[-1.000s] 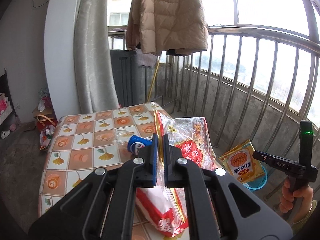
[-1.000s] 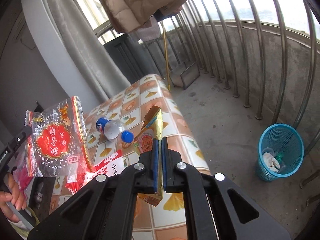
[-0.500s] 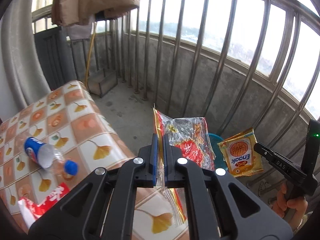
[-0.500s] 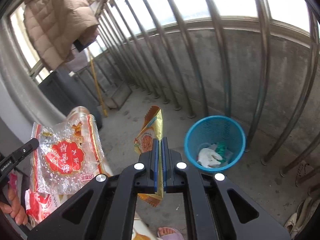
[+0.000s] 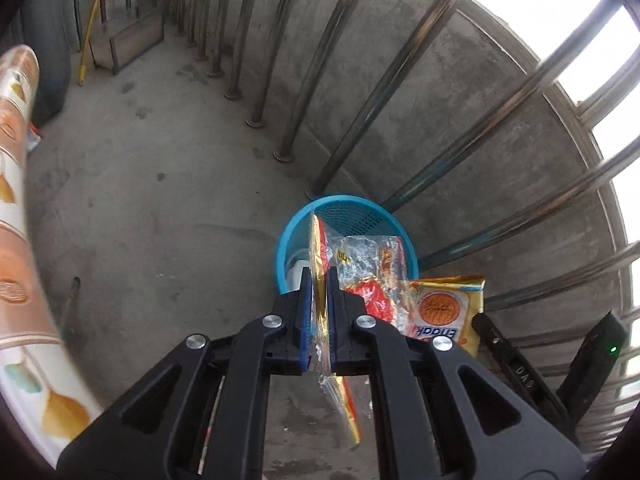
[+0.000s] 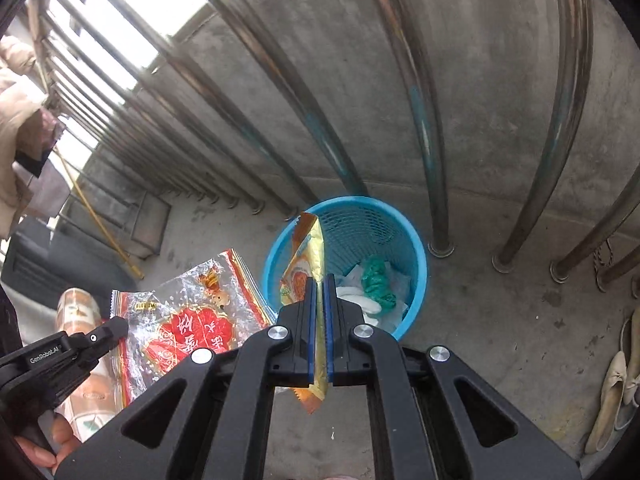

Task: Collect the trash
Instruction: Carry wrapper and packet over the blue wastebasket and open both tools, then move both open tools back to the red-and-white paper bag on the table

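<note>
My left gripper [image 5: 319,276] is shut on a clear plastic wrapper with red print [image 5: 368,276], held above the near side of a blue mesh trash basket [image 5: 352,212] on the concrete floor. My right gripper [image 6: 319,284] is shut on a yellow-orange snack packet [image 6: 310,256], held over the basket's [image 6: 360,216] left rim. The basket holds white and green trash [image 6: 374,280]. The right wrist view shows the clear wrapper [image 6: 188,320] and the left gripper's tip at lower left. The left wrist view shows the yellow packet [image 5: 444,308] at lower right.
Metal railing bars [image 6: 424,120] and a low concrete wall [image 5: 380,60] stand right behind the basket. The tiled table's edge [image 5: 16,240] lies at the left. Pale shoes [image 6: 616,392] lie on the floor at right. A yellow-handled broom [image 6: 100,224] leans further back.
Both grippers have swung away from the table and lowered toward the blue basket, each still holding its wrapper. The basket is now much closer and directly under the wrappers.
</note>
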